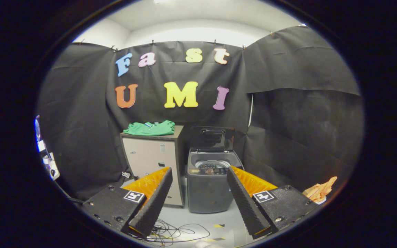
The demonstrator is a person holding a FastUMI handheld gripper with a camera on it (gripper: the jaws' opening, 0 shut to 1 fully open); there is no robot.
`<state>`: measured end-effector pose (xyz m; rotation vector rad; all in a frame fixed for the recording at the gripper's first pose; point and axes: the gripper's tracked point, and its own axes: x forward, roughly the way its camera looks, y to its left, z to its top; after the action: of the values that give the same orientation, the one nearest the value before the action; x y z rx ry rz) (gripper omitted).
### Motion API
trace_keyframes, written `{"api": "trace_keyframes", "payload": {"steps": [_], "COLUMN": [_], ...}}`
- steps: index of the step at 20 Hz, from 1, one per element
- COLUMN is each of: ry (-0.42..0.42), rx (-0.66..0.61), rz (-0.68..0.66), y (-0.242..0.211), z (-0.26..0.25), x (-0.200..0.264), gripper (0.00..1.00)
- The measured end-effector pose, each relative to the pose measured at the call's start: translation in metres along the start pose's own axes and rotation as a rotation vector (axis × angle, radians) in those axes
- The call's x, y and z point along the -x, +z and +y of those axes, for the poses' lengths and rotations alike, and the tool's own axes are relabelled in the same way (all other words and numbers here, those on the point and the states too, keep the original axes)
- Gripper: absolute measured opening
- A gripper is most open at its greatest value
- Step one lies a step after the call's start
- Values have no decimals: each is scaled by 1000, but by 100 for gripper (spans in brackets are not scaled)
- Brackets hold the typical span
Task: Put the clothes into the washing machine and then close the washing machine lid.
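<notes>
A green garment [150, 128] lies folded on top of a beige cabinet [152, 160], well beyond my fingers. Right of the cabinet stands a dark grey top-loading washing machine [209, 187] with its lid [212, 137] raised upright, so the drum opening [213, 164] shows. My gripper [199, 175] is open, nothing between its fingers, and it hangs some way back from both the cabinet and the machine. The machine sits straight ahead between the fingertips; the garment is ahead and left of them.
Loose cables [171, 234] lie on the pale floor just ahead of the fingers. An orange cloth-like thing [321, 191] shows low on the right by the black wall. Some white equipment [48, 162] stands at the far left.
</notes>
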<state>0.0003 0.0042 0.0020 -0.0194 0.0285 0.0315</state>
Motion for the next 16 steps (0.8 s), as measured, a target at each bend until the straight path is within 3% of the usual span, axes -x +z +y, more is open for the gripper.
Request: {"api": "trace_keyframes", "payload": {"steps": [6,16], "ry": [-2,22], "rx": [-17,-50], "rz": [-9,12], "y": [10,102], "z": [10,78], "x": [-19,-167], "gripper": [99,99]}}
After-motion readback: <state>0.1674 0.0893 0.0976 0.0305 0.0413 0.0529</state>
